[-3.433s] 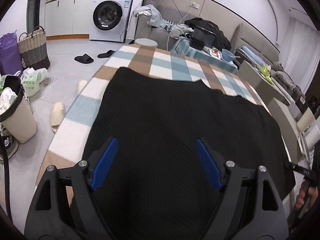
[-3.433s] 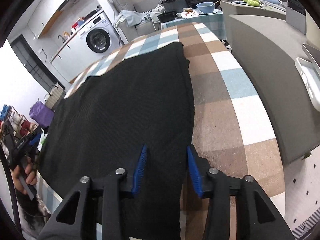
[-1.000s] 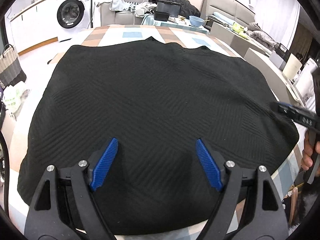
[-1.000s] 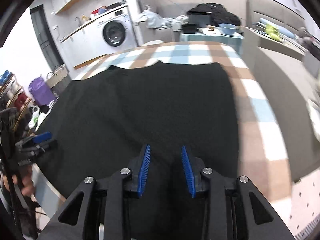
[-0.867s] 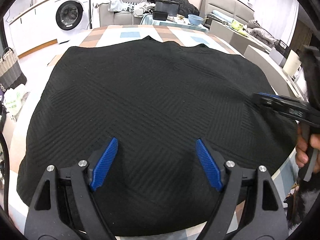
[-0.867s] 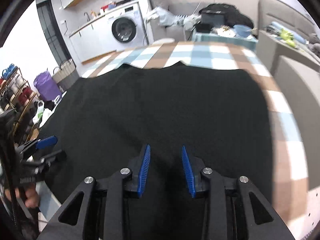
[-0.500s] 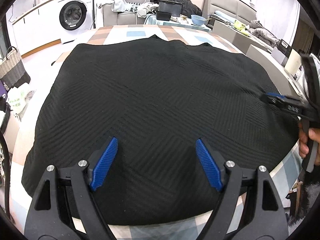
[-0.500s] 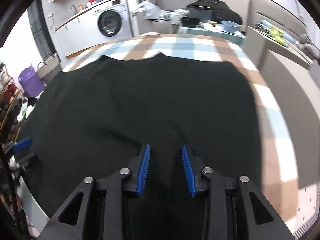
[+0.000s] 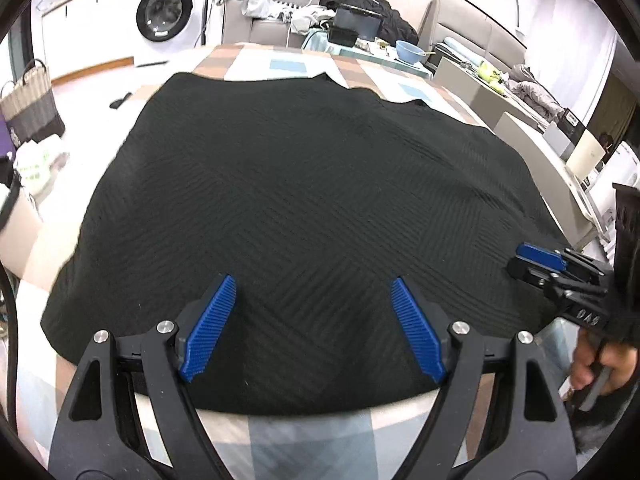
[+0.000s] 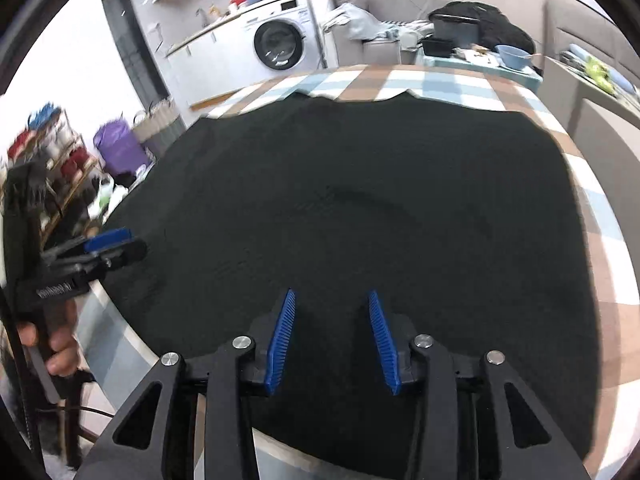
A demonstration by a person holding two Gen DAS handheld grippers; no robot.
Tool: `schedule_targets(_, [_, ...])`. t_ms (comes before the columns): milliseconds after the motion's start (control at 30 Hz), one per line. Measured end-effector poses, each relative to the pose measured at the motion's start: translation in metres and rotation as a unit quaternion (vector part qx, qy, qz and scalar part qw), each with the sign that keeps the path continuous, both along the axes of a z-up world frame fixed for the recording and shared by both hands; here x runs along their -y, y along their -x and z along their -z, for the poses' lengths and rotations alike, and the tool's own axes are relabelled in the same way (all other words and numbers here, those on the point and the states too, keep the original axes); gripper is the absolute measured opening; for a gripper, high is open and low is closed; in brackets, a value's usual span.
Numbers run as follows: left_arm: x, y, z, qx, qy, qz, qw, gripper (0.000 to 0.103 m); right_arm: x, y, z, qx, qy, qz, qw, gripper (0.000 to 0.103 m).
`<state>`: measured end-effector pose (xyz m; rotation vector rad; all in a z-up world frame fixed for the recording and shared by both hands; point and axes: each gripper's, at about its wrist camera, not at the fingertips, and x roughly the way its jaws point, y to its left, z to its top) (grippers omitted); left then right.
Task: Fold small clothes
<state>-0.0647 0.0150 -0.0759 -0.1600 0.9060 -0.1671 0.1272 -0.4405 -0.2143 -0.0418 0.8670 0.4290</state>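
Observation:
A black ribbed knit garment (image 9: pixel 304 200) (image 10: pixel 360 208) lies spread flat over a round table with a checked cloth (image 9: pixel 288 432) (image 10: pixel 608 240). My left gripper (image 9: pixel 312 320) hovers over the garment's near hem, jaws wide open, nothing between the blue pads. My right gripper (image 10: pixel 332 340) is over the near edge further right; its jaws are opening and only flat cloth lies below the gap. Each gripper shows at the edge of the other's view, held by a hand (image 9: pixel 596 364) (image 10: pixel 56 344).
A washing machine (image 9: pixel 168 20) and a sofa piled with clothes (image 9: pixel 360 12) stand behind the table. A blue bowl (image 9: pixel 412 51) sits on a side table. Baskets and bags (image 9: pixel 28 104) stand on the floor at left, a shelf of shoes (image 10: pixel 52 148) further left.
The right gripper slid sideways along the near hem and its jaws widened. The left gripper shifted slightly, so more checked cloth shows below the hem; its jaws stayed wide.

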Motion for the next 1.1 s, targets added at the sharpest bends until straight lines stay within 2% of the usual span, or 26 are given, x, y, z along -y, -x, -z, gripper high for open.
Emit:
schedule_targets(100, [0.007,0.006,0.002,0.005,-0.031,0.010,0.9995,0.079,-0.001,0.003,0.001,0.004,0.015,-0.003,1.000,0.047])
schedule_targets(200, [0.004,0.015,0.002,0.015,-0.047,0.005,0.9988,0.079,0.011,0.005,0.001,0.000,0.003,0.016,1.000,0.047])
schedule_targets(333, [-0.016,0.029,0.000,0.020,-0.024,-0.035,0.9989,0.079,0.022,0.003,0.000,-0.011,-0.018,0.037,0.999,0.048])
schedule_targets(433, [-0.033,0.041,-0.001,0.017,0.003,-0.072,0.9973,0.079,0.017,0.005,-0.004,-0.012,-0.035,0.032,0.999,0.050])
schedule_targets(600, [-0.056,0.062,-0.006,0.044,-0.009,-0.131,0.9904,0.079,-0.006,0.010,-0.004,-0.017,-0.045,0.002,0.999,0.051])
schedule_targets(700, [-0.072,0.070,-0.002,0.034,0.012,-0.161,0.9863,0.079,-0.015,0.011,-0.004,-0.013,-0.044,-0.007,0.999,0.052])
schedule_targets(800, [-0.084,0.075,0.002,0.025,0.014,-0.187,0.9820,0.079,-0.017,0.012,-0.004,-0.014,-0.048,-0.012,0.999,0.052])
schedule_targets(967, [-0.097,0.066,0.012,0.014,0.054,-0.213,0.9755,0.079,-0.019,0.013,-0.004,-0.013,-0.050,-0.016,0.999,0.053])
schedule_targets(1100, [-0.098,0.052,0.014,0.031,0.064,-0.231,0.9703,0.079,-0.024,0.013,-0.003,-0.011,-0.047,-0.021,0.999,0.055])
